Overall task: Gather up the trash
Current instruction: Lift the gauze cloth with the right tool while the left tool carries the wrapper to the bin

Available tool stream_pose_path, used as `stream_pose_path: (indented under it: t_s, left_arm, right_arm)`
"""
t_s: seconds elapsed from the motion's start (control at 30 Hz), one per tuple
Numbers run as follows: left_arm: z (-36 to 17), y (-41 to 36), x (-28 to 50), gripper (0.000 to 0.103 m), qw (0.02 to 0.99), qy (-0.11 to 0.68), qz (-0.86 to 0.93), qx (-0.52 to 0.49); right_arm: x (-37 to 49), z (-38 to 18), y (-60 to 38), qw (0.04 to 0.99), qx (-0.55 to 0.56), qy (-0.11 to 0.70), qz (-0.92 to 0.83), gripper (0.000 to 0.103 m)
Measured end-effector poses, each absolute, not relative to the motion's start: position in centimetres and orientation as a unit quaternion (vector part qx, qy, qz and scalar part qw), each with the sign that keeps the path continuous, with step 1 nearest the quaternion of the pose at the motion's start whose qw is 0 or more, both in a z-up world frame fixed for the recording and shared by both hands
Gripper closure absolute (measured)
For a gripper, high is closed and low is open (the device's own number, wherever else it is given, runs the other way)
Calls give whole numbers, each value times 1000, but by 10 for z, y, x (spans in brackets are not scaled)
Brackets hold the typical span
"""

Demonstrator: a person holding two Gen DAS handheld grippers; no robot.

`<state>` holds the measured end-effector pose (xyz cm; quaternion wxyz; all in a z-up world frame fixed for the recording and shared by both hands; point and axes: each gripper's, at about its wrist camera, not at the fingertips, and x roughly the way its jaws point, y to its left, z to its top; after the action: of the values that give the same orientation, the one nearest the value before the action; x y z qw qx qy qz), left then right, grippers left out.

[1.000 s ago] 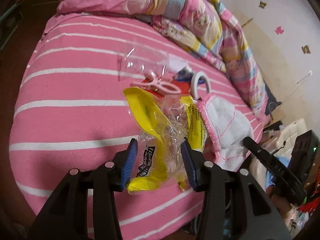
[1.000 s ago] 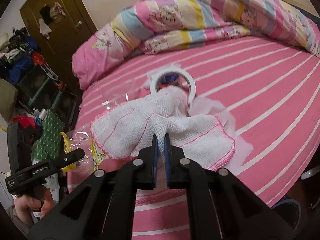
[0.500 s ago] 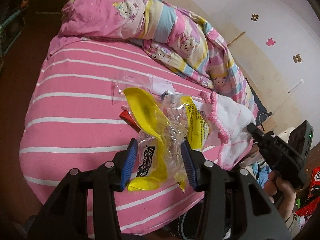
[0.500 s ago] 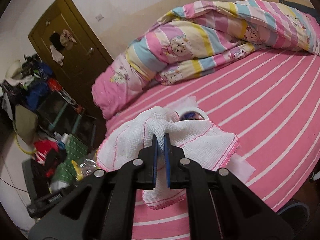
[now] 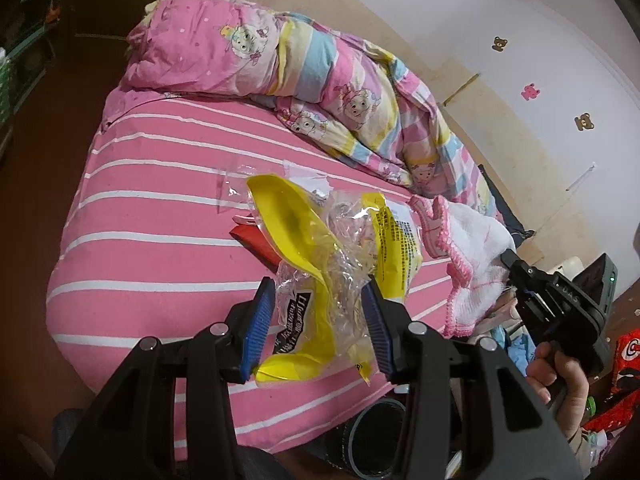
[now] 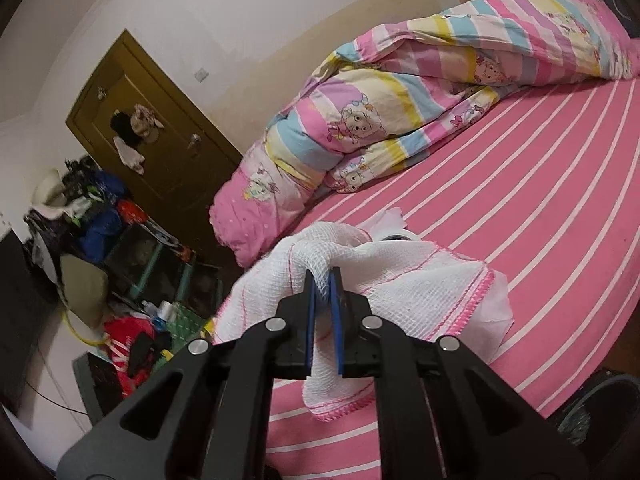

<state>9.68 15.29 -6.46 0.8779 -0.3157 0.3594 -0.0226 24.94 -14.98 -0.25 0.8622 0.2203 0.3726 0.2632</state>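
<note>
My left gripper [image 5: 318,292] is shut on a crumpled yellow and clear plastic wrapper [image 5: 320,256], held above the pink striped bed [image 5: 160,216]. My right gripper [image 6: 323,280] is shut on a white cloth with pink stitched edging [image 6: 400,284], lifted off the bed; the cloth also shows in the left wrist view [image 5: 472,256], hanging from the right gripper [image 5: 516,268]. On the bed behind the wrapper lie a clear plastic bag [image 5: 236,192], a red packet [image 5: 256,240] and white paper scraps [image 5: 304,172]. A white tape ring [image 6: 394,235] peeks out behind the cloth.
A rolled cartoon quilt [image 5: 320,80] lies along the far side of the bed. A dark round bin [image 5: 372,436] stands on the floor by the bed's near edge; its rim shows in the right wrist view [image 6: 600,404]. Cluttered shelves and a brown door [image 6: 148,128] stand left.
Both grippers have risen and pulled back from the bed with their loads. The cloth has lifted off the mattress, leaving the tape ring and scraps behind.
</note>
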Motion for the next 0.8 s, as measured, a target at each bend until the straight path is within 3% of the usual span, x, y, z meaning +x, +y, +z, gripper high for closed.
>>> stream_pose_path:
  t_s: [0.4,0.8]
  left_arm:
    - [-43,128,73,60,885,348,-45,-305]
    - [-58,44,54,60,879,385,-108,-260]
  right_arm:
    - [219,34,-181,874,218,344,264,94]
    - [125,0,-270,894,216,335,203,94]
